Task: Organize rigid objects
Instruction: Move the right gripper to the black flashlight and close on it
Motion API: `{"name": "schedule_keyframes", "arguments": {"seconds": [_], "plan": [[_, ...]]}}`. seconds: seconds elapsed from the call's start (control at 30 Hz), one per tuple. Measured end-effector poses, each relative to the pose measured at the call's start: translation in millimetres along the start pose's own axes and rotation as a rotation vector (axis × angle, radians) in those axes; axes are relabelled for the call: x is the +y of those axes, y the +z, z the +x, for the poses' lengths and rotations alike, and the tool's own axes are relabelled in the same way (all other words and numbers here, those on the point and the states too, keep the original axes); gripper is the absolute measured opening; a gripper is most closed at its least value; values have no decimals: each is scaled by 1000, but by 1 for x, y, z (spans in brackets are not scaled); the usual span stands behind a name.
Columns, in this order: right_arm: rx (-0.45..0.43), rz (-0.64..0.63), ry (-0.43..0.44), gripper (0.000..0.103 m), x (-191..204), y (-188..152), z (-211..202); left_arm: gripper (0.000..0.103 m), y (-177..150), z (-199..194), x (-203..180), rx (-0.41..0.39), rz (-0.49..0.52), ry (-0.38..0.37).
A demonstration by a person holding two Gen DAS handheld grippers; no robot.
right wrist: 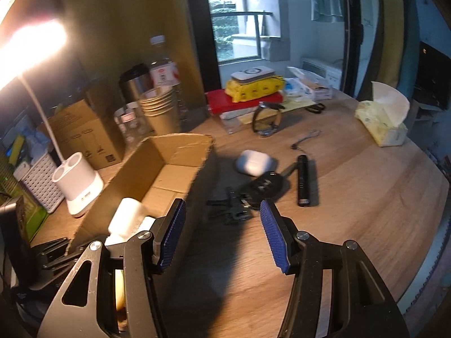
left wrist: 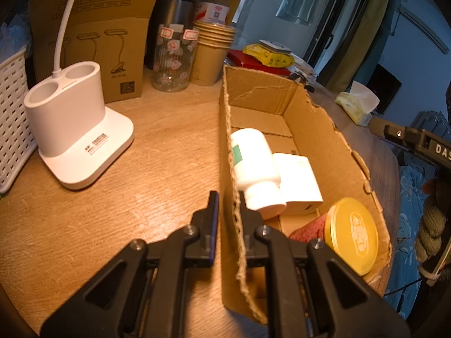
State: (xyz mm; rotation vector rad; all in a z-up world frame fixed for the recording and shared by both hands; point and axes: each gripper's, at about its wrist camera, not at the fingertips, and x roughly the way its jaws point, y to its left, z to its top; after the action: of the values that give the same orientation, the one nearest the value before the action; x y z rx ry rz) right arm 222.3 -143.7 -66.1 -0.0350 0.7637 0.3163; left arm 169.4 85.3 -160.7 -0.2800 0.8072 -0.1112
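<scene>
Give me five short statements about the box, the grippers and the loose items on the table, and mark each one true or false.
1. The left gripper is clamped on the cardboard box wall. True.
2. The right gripper holds the earbud case. False: nothing is between its open pads.
3. The white bottle stands upright in the box. False: it lies on its side.
4. A yellow-lidded tin lies inside the box. True.
5. The black flashlight is already boxed. False: it lies on the table.
</scene>
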Motion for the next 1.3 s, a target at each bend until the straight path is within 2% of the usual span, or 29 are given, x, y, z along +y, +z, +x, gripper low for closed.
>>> {"name": "schedule_keyframes", "arguments": {"seconds": [0.53,1.07,1.3], "plan": [[18,50,-81,58,-50,0,22,12,0,0,1,1,-1,-2],[89,74,-156,58,-89,5,82,12,0,1,1,3,-2,-7],[127,51,-173,58,-93,8,107,12,0,2,1,4,-4,-11]]}}
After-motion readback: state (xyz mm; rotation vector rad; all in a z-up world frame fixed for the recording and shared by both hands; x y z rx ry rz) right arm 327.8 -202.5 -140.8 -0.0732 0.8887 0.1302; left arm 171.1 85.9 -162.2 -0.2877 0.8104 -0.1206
